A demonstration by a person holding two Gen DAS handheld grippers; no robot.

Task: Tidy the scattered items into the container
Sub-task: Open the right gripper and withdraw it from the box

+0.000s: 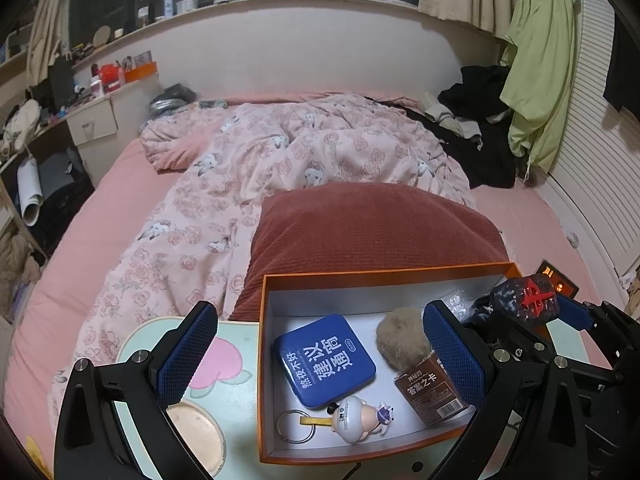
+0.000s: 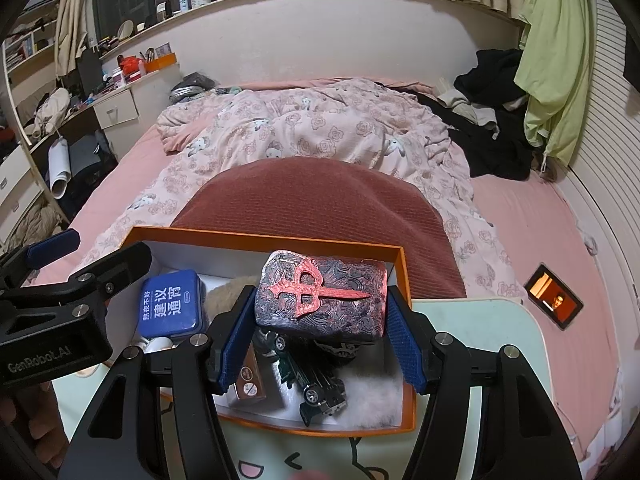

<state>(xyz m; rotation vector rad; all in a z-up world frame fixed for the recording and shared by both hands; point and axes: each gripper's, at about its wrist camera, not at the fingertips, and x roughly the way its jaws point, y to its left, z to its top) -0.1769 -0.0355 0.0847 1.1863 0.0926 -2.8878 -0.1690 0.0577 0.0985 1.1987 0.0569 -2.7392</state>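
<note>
An orange box with a white inside [image 1: 262, 360] [image 2: 406, 280] stands on a small pale table on the bed. In it lie a blue tin [image 1: 325, 360] [image 2: 170, 306], a tan fluffy ball [image 1: 400, 338], a brown card box [image 1: 432, 394], a figurine keychain [image 1: 356, 418] and a dark toy car [image 2: 316, 384]. My right gripper [image 2: 322, 338] is shut on a dark marbled block with a red sword emblem [image 2: 324, 300] [image 1: 526, 298], held above the box's right part. My left gripper [image 1: 316, 354] is open and empty, over the box's left side.
The pale table [image 1: 236, 360] [image 2: 480, 340] has cartoon prints. A red-brown pillow [image 1: 372, 228] lies just behind the box, with a pink floral duvet [image 1: 280, 152] beyond. A lit phone [image 2: 554, 302] lies on the pink sheet at right. Dark clothes are piled at far right.
</note>
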